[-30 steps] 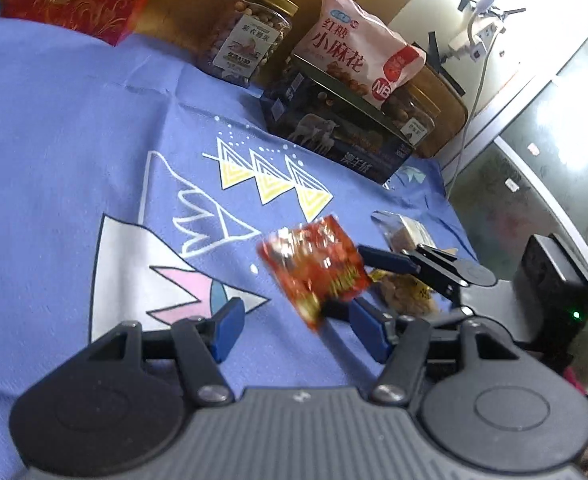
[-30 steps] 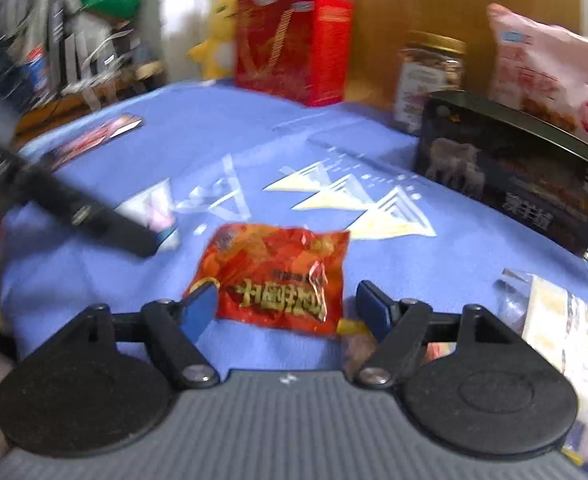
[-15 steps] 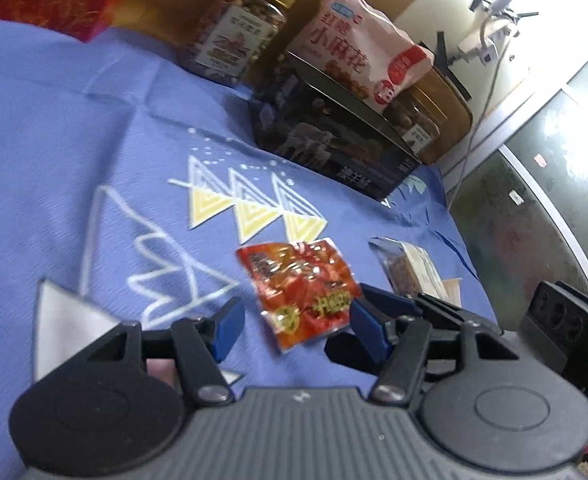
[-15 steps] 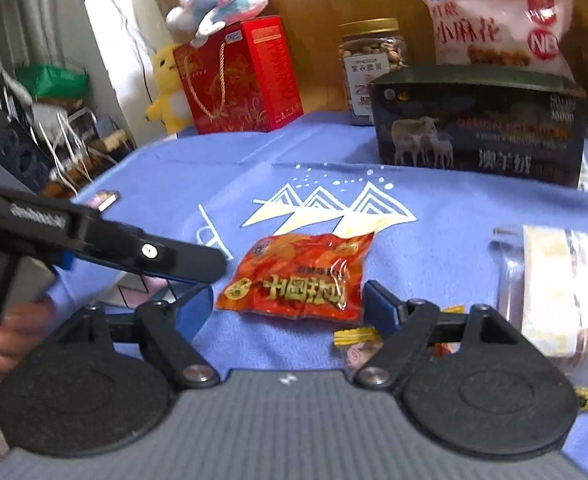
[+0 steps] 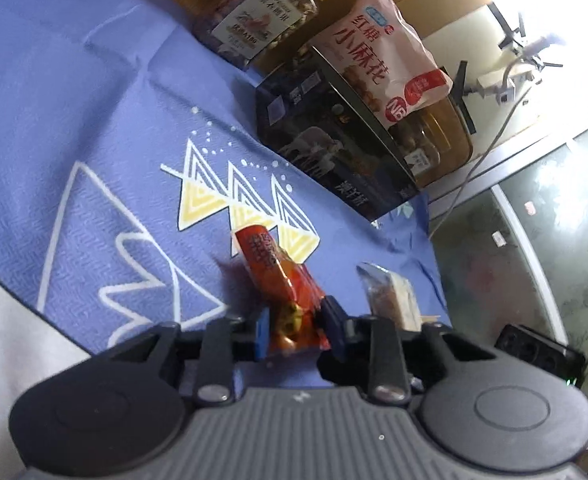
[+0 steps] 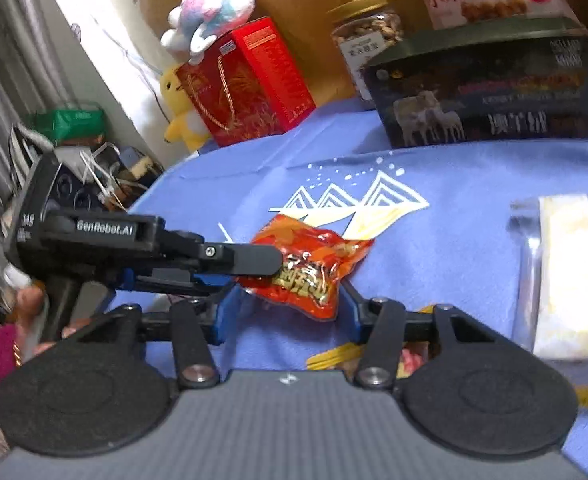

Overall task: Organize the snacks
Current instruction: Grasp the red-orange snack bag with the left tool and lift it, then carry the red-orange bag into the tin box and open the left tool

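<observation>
— Red foil, that's what the left hand-held gripper (image 5: 296, 326) has now: its jaws have snapped in from half open and pinch the near end of the red snack packet (image 5: 278, 280), which stands tilted up off the cloth where a moment ago it lay flat.

— And the right hand-held gripper (image 6: 288, 306)?

— Closing as we speak. The same packet (image 6: 310, 266) sits between its blue fingers (image 6: 226, 312), but from where I stand they don't look pressed on it yet. So the grip is passing over, or both will share it; I'd guess this is the first snack being gathered, with most of the sorting still to do.

— Where is the packet on the surface (image 5: 54, 120)?

— Toward the near right corner, just below the yellow triangles printed on the blue cloth (image 6: 454, 248). Just to its right, nearer the right edge, lies a clear-wrapped pale snack (image 6: 566, 276), untouched.

— And the back?

— Along the far edge: a dark box with sheep on it (image 6: 486, 92), a pink bag of twists (image 5: 390, 60) leaning on top of it, a jar of nuts with a gold lid (image 6: 368, 36), and a red gift bag (image 6: 250, 80) at the far left corner with a plush toy (image 6: 210, 12) perched on it. A yellow plush (image 6: 182, 108) sits behind that.

— Room's cluttered?

— Past the left edge, yes: wires and odds and ends, hard to make out. On the other side there's a glass pane and a white cable trailing down.
</observation>
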Tool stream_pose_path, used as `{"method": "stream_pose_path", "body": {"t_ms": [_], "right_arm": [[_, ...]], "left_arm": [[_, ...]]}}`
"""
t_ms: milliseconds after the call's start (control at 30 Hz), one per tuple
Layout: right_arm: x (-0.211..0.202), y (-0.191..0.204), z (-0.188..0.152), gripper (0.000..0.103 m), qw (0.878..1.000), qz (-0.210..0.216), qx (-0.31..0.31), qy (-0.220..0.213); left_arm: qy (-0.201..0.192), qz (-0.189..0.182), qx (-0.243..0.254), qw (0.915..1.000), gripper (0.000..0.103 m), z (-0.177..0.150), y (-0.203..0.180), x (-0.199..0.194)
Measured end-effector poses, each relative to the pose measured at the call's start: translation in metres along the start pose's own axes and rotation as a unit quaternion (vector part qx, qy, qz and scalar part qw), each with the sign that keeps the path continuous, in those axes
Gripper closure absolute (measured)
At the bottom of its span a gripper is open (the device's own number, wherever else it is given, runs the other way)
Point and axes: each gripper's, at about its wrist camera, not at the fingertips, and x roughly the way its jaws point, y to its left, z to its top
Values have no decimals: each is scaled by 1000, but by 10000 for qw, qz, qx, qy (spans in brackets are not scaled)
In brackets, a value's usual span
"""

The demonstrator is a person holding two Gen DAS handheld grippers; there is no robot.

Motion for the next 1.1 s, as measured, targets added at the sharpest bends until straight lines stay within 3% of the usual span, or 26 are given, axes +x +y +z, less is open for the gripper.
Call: {"method": "stream_pose_path", "body": {"t_ms": [133, 400, 467, 500, 533, 600, 700, 800, 933, 1100], "right_arm": [[3, 11, -2, 42, 9991, -150, -388, 4], [-5, -23, 6, 39, 9947, 800, 630, 108], [-6, -28, 9, 49, 9906, 1051, 872, 57], [-7, -28, 10, 70, 9888, 1156, 941, 22], [-8, -28, 12, 75, 9881, 1204, 954, 2], [-13, -25, 18, 83, 9921, 987, 767, -125], [-25, -24, 31, 83, 9952, 681, 513, -479], [-37, -28, 56, 83, 9953, 310, 236, -883], [-39, -43, 96, 80, 9906, -298, -144, -1324], [-12, -74, 128, 79, 9858, -953, -220, -1364]], "left_arm": [[-39, -77, -97, 9999, 78, 2, 6, -2], [-342, -783, 173, 9962, 81, 0, -3, -28], [-363, -813, 184, 9959, 81, 3, -5, -30], [-338, -815, 186, 9959, 81, 6, -7, -28], [-336, -804, 212, 9960, 81, 9, -9, -27], [-272, -787, 351, 9959, 81, 20, -16, -22], [-220, -742, 813, 9937, 80, 43, -39, -10], [-324, -733, 1424, 9866, 79, 72, -72, 6], [-520, -854, 1887, 9769, 79, 112, -102, 32], [-645, -286, 2053, 9761, 73, 139, -110, 77]]}}
